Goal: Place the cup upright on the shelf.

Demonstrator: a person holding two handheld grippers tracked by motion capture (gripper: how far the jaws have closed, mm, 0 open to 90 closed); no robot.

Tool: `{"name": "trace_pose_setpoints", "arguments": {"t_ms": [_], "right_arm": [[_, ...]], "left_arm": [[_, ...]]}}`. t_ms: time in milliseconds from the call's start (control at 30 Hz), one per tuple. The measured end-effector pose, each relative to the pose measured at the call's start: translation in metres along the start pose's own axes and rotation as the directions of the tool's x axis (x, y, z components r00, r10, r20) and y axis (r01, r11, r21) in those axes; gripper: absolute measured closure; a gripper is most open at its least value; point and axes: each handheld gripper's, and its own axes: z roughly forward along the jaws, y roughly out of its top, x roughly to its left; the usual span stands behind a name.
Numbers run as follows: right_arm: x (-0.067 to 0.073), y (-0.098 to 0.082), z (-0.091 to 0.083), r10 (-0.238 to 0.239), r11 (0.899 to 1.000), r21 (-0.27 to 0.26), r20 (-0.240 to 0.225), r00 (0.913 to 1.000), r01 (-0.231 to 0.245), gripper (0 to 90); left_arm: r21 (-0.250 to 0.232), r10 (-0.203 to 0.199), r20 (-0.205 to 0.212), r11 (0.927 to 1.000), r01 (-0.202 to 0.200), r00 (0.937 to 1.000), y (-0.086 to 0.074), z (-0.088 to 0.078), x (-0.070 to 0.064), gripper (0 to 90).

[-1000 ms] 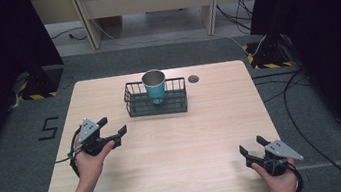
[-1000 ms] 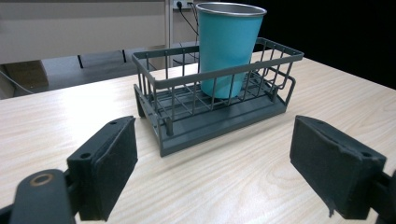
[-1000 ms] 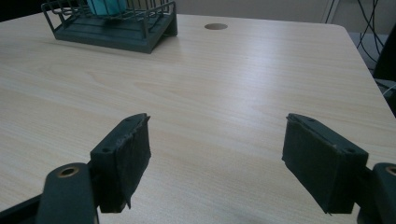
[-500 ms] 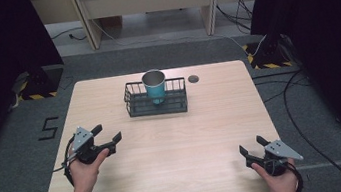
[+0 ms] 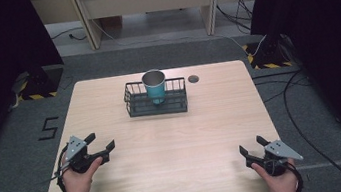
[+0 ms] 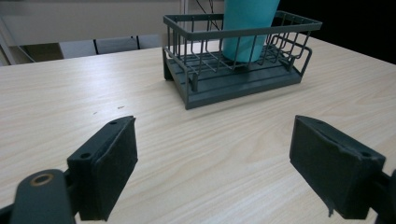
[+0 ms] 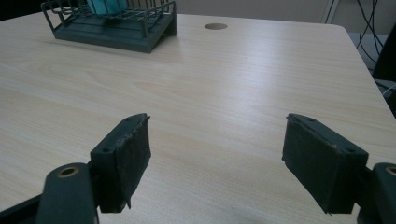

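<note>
High view: wooden surface with a dark wire basket near the middle of the far edge, a teal cup with a metal rim upright inside it. Round cable hole just right of the basket. Left claw near the left edge toward the near corner, jaws spread, nothing between them. Right claw near the right end of the near edge, jaws likewise spread and empty. Both well apart from the basket.

Left gripper view: basket ahead, cup standing on its floor, bare wood between the 2 black pads.

Right gripper view: basket far off at upper left, bare wood between the pads.

Judged stage: cup seated in the basket, neither claw engaged; either placement complete and hands at rest, or a reach for the cup not yet begun.
</note>
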Motion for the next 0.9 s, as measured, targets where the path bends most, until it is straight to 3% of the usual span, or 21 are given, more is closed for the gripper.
{"name": "trace_pose_setpoints", "arguments": {"t_ms": [433,900], "right_arm": [[0.0,0.0,0.0,0.0,1.0,0.003,0.001,1.0,0.0,24.0],[0.0,0.0,0.0,-0.002,1.0,0.005,0.0,1.0,0.002,23.8]], "left_arm": [[0.03,-0.012,-0.036,0.9995,0.013,0.9993,-0.019,-0.014,0.012,14.7],[0.026,-0.024,-0.04,0.9994,0.025,0.9989,-0.033,-0.018,0.01,14.8]]}}
